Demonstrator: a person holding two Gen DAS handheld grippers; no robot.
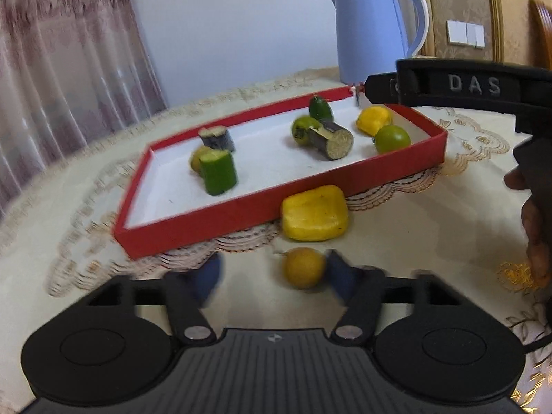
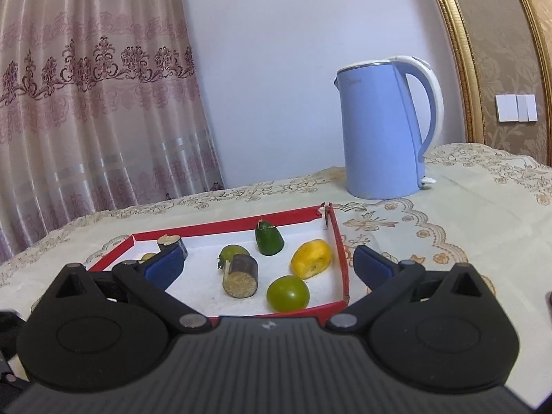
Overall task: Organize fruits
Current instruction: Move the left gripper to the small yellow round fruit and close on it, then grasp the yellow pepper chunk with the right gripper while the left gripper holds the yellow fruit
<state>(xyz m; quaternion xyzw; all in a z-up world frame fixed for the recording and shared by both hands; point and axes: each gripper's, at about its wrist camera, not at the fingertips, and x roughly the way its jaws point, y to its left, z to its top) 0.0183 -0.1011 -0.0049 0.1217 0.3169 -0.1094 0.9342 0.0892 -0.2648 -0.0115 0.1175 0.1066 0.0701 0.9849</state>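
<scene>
Fruit sorting at red tray [image 1: 241,207] on cloth-covered bench [image 1: 396,241].

Left gripper [image 1: 272,274] has its fingers spread wide around a small orange fruit [image 1: 303,267] on the bench, right finger at or near the fruit (contact blurred), nothing clamped. Yellow fruit chunk [image 1: 314,213] lies just outside the tray's near wall. Right gripper [image 2: 267,262] hovers wide open over the tray, empty. Inside: green round fruit [image 2: 288,293], dark cut piece [image 2: 241,276], yellow piece [image 2: 311,258]. Blue kettle [image 2: 383,131] stands behind.

Fruits [image 2: 288,293] in tray [image 1: 220,219]; kettle [image 2: 383,131] behind.
</scene>
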